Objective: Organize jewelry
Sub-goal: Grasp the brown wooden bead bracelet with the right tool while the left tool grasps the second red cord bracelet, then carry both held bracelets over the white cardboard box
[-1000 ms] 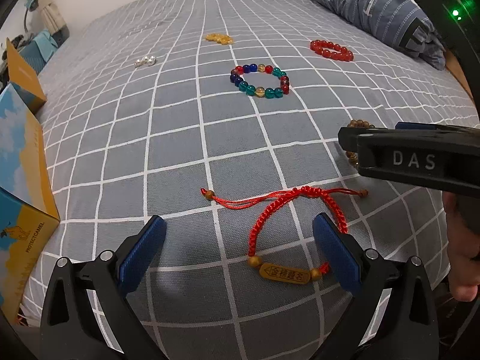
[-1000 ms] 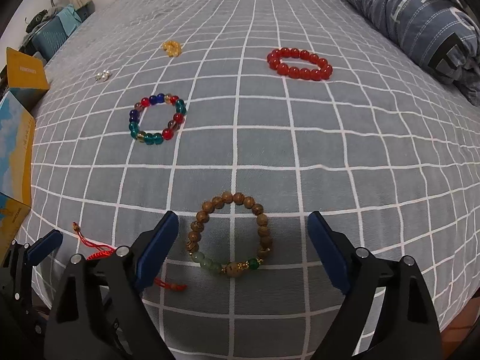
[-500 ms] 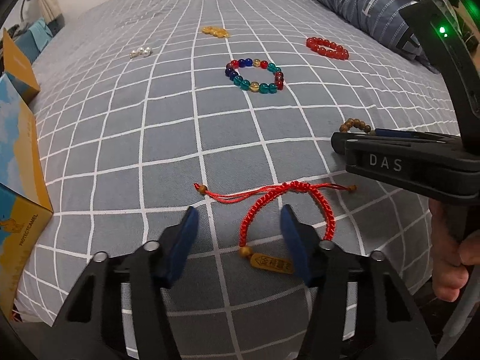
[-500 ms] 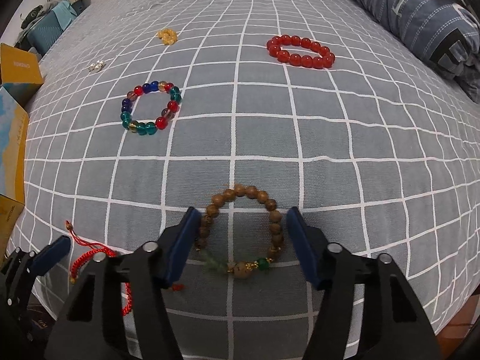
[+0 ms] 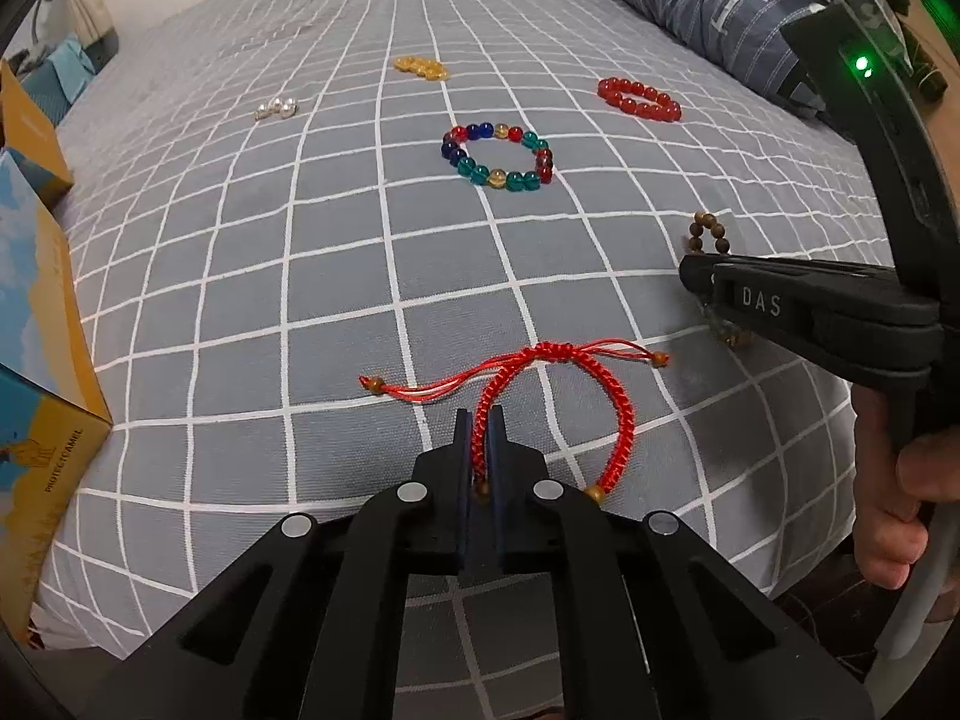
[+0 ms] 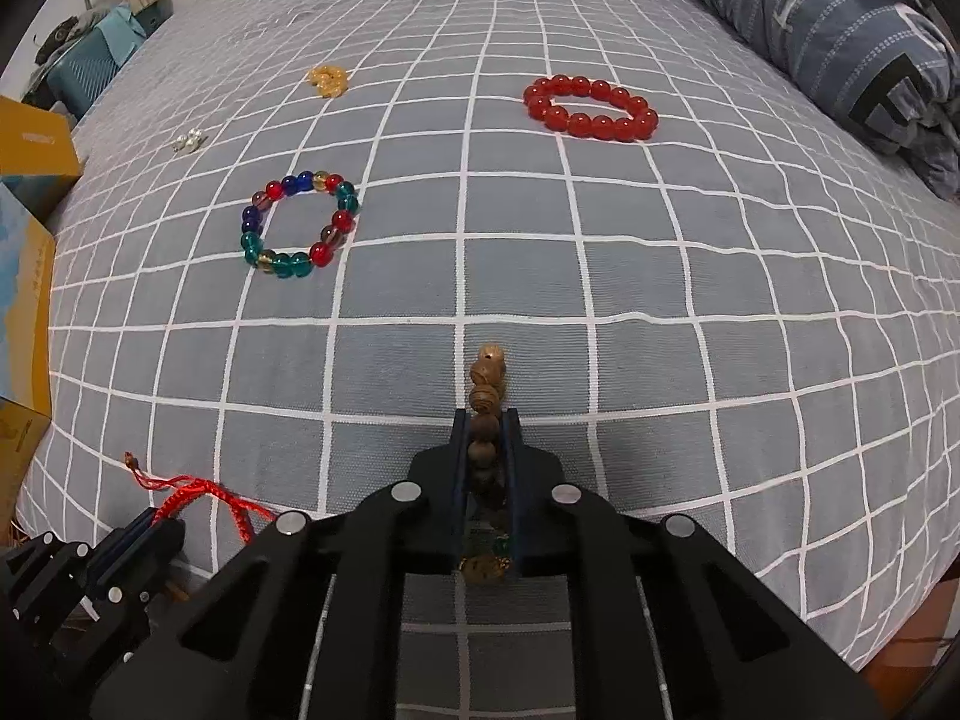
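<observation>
Between the pads of the left gripper (image 5: 479,420), just closed, one side of the red braided cord bracelet (image 5: 621,414) is pinched on the checked bedspread (image 5: 336,276). Likewise, the wooden bead bracelet (image 6: 487,384) is clamped flat by the just-closed right gripper (image 6: 485,420); a multicoloured glass bead bracelet (image 6: 299,223) lies well ahead-left.

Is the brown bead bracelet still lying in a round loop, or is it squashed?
Squashed. The right tongs, which have just been closing, press the wooden bracelet into a narrow line of beads between the pads.
</observation>
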### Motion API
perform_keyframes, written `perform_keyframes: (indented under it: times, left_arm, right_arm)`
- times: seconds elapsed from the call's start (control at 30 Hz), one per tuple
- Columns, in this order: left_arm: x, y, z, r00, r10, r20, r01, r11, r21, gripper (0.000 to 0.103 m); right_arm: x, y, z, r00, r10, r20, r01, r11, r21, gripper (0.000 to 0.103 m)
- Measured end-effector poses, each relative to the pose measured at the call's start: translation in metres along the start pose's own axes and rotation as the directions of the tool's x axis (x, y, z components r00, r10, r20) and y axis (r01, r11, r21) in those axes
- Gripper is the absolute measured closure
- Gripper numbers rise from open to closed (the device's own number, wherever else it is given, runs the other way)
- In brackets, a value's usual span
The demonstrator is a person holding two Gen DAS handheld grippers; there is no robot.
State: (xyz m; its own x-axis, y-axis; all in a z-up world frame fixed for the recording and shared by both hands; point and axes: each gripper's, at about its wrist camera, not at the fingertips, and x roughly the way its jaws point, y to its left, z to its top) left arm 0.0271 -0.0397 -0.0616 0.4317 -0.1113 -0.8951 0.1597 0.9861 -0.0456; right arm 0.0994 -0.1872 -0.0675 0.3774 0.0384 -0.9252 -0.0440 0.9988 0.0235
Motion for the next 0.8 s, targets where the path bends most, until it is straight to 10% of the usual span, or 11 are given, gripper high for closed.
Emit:
perform_keyframes:
  times: [0.8]
  left_arm:
    - [-0.045, 0.027, 0.015, 0.986, 0.088, 0.141, -0.078, 0.994, -0.073, 0.099]
  right_arm:
    - [-0.037, 0.006, 0.004, 0.990, 0.040, 0.135, -0.042, 0.999, 0.010, 0.096]
